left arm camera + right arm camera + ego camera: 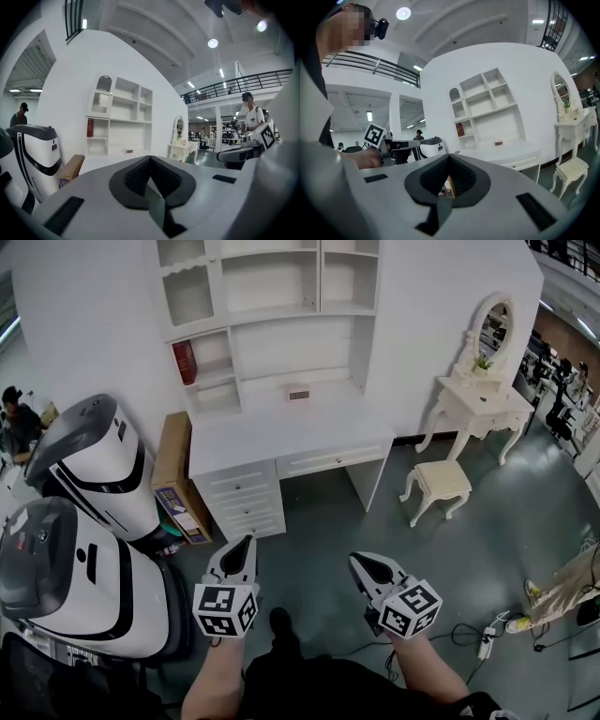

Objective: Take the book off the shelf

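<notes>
Closest to me are my own forearms, each ending in a gripper with a marker cube, both pointing toward the far wall. On the left gripper [248,541] the fingers are pressed together with nothing between them. On the right gripper [357,562] the fingers also meet at the tips, and they are empty too.

Against the far wall stands a tall white shelf unit [272,296], its compartments nearly all bare. It rises from the back of a white desk [281,435] with drawers below. Near left of me are two bulky white machines [89,465] with dark domed tops, one behind the other. Far right is a white dressing table [483,401] with an oval mirror. A flat cardboard box [172,470] leans between the desk's left side and the farther machine. A small white stool [441,482] stands just in front of the dressing table.

Well apart from both grippers, the red book [185,362] stands upright in a compartment of the shelf unit's left column, against that compartment's left wall.
</notes>
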`<state>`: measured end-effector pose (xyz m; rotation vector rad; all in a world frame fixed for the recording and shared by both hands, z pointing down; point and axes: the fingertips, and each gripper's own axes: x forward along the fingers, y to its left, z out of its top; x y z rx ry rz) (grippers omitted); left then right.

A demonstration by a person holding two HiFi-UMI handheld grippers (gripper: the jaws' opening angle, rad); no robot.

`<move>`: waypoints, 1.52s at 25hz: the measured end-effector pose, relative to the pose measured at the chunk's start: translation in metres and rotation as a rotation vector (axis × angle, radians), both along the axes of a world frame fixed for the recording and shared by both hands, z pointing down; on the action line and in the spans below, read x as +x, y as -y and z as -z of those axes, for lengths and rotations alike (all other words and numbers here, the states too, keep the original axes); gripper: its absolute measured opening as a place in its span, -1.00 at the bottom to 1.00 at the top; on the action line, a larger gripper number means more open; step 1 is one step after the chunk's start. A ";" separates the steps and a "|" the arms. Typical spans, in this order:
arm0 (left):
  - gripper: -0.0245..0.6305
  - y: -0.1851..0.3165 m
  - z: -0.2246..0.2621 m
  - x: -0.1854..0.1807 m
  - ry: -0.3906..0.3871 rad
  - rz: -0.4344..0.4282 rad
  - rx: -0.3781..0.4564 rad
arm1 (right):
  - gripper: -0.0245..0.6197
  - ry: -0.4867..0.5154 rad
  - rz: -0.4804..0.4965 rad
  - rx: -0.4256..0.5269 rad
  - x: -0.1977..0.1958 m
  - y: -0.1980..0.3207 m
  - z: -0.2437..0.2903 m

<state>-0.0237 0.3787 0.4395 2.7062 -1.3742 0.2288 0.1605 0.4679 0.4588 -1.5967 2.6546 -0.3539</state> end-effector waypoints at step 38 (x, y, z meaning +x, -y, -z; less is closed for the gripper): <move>-0.89 0.309 -0.030 -0.101 -0.029 0.053 -0.099 | -0.88 -0.009 0.044 -0.130 -0.082 0.333 -0.019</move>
